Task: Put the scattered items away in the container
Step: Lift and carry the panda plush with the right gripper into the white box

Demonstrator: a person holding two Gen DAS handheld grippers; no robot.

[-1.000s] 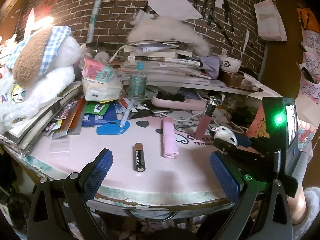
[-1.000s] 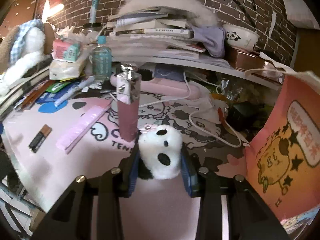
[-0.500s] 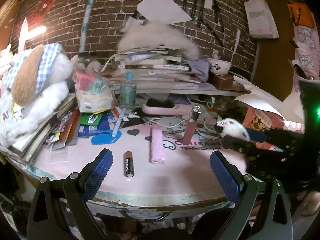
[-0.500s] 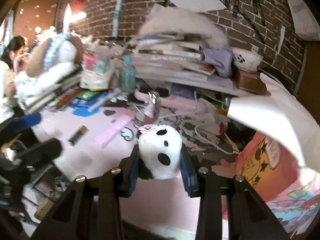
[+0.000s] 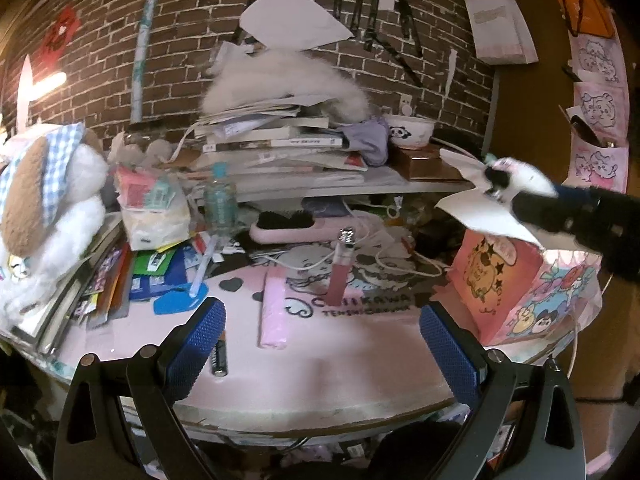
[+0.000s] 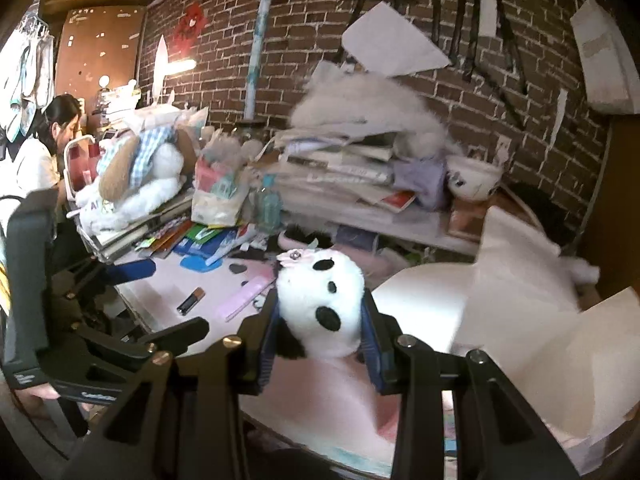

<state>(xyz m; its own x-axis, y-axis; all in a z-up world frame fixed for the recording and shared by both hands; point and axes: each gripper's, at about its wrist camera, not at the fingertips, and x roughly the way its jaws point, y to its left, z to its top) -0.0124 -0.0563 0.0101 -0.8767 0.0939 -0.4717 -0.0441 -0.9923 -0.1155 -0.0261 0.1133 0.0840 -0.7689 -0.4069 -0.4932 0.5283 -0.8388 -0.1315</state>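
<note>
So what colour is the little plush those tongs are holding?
White with black patches, a panda plush; clearest in the right wrist view.

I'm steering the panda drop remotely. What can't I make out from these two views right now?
- Inside of the pink cartoon-printed paper bag: hidden in both views by its white flaps.
- Fluffy black-and-white panda toy: its lower part is covered by the right gripper; blurred in the left view.
- Black-and-copper battery: partly behind the open left gripper's blue pad.
</note>
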